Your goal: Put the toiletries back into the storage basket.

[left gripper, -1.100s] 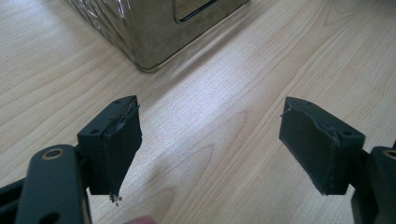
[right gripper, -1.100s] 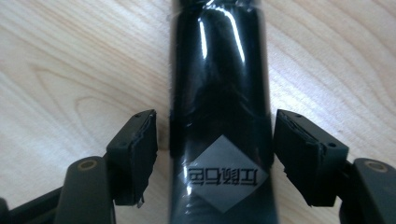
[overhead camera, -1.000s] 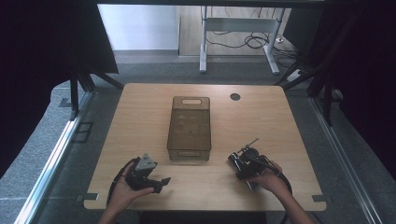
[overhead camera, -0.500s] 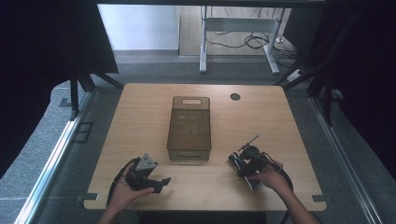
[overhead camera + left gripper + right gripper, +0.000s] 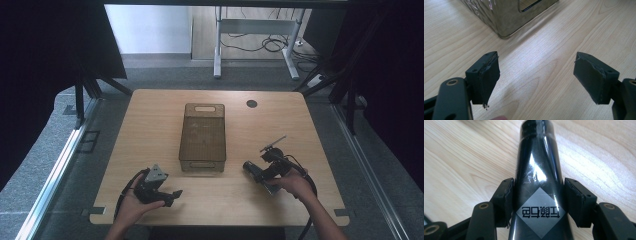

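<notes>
Wooden table (image 5: 150, 130): right claw (image 5: 537, 202) clamps black tube (image 5: 537, 170); left claw (image 5: 536, 80) gapes empty.

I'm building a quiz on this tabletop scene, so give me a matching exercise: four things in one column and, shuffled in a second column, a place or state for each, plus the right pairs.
Things:
1. left claw
2. right claw
3. translucent brown rectangular plastic box
4. small round dark hole in the wooden tabletop

Places or states:
A. lies at the table's middle, between the two hands
B. jaws wide apart over bare wood
C. near the far edge, right of the box
D. jaws on either side of a glossy black cylindrical bottle with a grey diamond label

Pairs: 1-B, 2-D, 3-A, 4-C
</notes>
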Demonstrator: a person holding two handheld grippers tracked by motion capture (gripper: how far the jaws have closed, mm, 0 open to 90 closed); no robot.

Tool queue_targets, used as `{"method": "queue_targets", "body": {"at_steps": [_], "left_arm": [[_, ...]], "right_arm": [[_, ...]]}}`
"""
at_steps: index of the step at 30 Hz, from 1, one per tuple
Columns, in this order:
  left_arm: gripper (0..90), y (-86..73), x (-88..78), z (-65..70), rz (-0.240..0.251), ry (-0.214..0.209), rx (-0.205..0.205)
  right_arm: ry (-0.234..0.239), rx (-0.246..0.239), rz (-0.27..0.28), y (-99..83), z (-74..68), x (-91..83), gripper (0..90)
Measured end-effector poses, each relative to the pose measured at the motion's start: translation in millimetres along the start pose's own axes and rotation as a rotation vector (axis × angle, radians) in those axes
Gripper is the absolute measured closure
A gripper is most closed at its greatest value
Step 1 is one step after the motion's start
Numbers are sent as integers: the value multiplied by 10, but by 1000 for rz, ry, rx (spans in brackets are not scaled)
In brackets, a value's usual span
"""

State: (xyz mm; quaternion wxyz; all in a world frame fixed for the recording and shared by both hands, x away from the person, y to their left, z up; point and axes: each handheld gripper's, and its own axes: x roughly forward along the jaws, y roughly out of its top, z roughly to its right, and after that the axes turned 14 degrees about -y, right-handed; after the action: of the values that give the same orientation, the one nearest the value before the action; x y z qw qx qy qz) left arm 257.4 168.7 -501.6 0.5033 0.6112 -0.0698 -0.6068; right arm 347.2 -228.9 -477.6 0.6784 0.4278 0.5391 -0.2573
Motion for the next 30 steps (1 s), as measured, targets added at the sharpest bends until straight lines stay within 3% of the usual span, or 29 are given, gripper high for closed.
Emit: {"method": "queue_targets", "body": {"at_steps": [3,6,20,30], "left_arm": [[212,4,11,11,-3,1,2],[212,9,19,22,-10,-1,8],[212,1,6,7,-1,2,0],[212,1,6,10,-1,1,-1]], "right_arm": [[45,30,16,3,44,-33,440],[60,47,8,-3,74,-19,442],[25,1,-55,-56,-8,184,444],[-3,-25,-61,-75,-49,217,443]]}}
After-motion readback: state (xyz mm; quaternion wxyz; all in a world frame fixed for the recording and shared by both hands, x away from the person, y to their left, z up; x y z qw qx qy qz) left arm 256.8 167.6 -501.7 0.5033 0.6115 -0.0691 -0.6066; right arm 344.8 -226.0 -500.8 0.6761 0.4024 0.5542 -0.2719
